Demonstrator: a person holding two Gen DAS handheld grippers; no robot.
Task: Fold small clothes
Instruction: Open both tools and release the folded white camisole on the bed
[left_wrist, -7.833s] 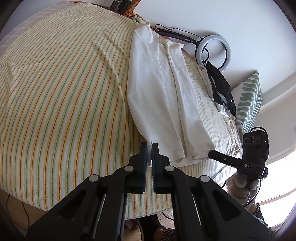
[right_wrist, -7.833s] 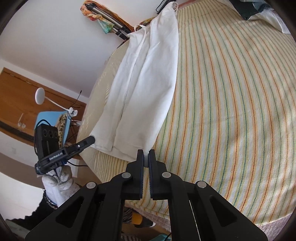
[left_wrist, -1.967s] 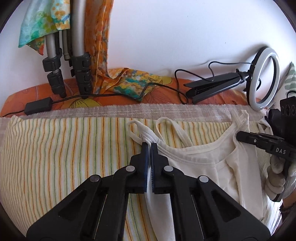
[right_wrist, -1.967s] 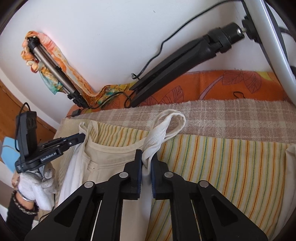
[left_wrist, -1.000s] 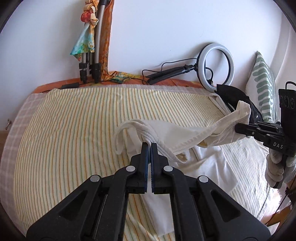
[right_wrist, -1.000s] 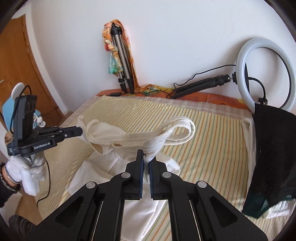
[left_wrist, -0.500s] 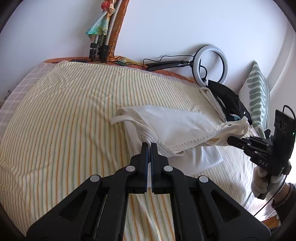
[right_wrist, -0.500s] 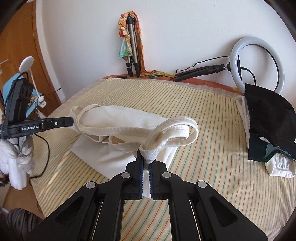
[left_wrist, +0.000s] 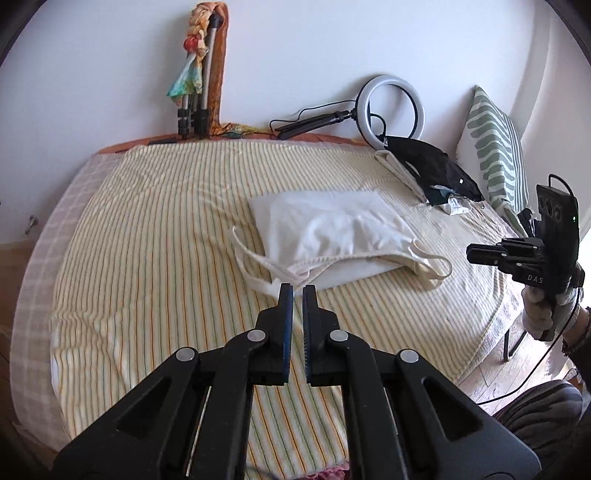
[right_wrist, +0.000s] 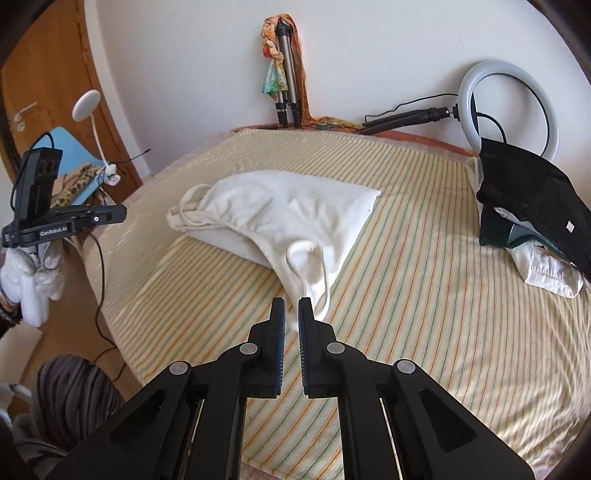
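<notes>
On the striped bed (left_wrist: 155, 258), the white top (left_wrist: 325, 229) lies folded over once near the middle, its thin shoulder straps (left_wrist: 255, 262) trailing toward the near edge. In the left wrist view the left claw (left_wrist: 297, 291) sits at six o'clock of the garment, jaws nearly together with only a narrow slit between them and nothing in it; the nearest strap lies just beyond the tips. At three o'clock the right claw (left_wrist: 491, 254) shows in a gloved hand (left_wrist: 546, 310), also empty.

In the right wrist view the left claw (right_wrist: 107, 214) is at nine o'clock, the top (right_wrist: 295, 214) at twelve, and the right claw (right_wrist: 291, 306) at six, jaws slightly parted, a strap loop (right_wrist: 306, 266) just ahead but not pinched. A pile of dark clothes (right_wrist: 532, 192) sits at two o'clock.

The top looks light, limp and thin; it will probably sag and slide. The doubled hem or side edges seem firmer holds than the stretchy straps.
</notes>
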